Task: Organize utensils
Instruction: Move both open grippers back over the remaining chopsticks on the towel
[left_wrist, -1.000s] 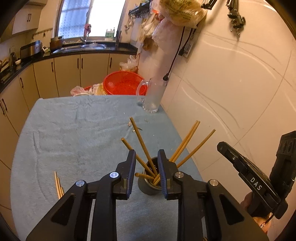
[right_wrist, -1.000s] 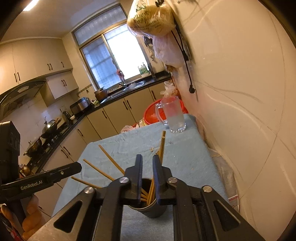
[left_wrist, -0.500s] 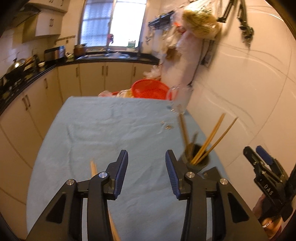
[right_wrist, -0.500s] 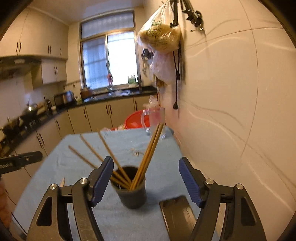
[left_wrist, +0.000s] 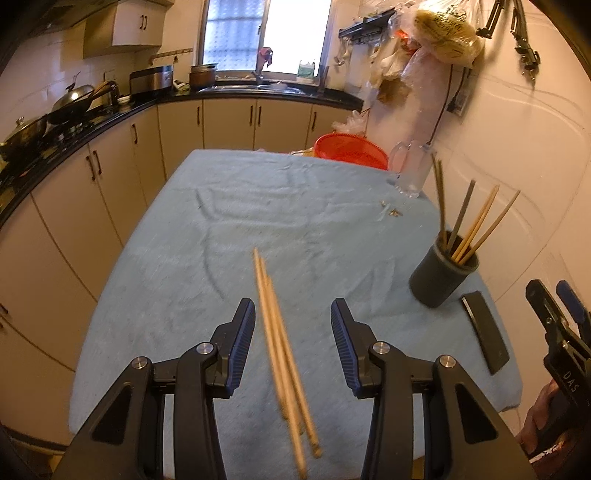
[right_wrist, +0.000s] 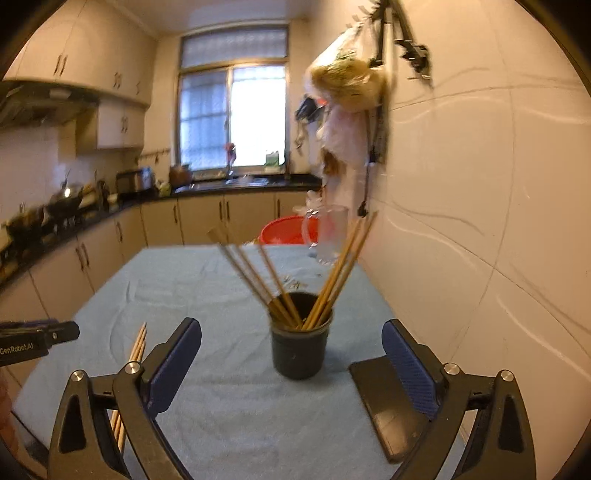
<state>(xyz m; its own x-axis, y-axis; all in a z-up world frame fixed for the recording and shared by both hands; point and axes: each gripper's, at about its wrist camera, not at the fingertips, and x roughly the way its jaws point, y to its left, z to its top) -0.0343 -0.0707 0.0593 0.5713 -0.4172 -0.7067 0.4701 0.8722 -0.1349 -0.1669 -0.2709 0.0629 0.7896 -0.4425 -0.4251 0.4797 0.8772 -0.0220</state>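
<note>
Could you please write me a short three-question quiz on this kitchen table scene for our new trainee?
1. True or false: some chopsticks lie loose on the blue cloth, outside the dark cup.
2. What lies between the fingers of the left hand-held gripper? A) the chopsticks B) the cup C) the black slab
3. Fill in: the flat black slab lies on the cloth between the cup and the ____.

Key
1. True; other chopsticks stand in the cup.
2. A; the pads are apart and not pressing on them.
3. Wall.
</note>
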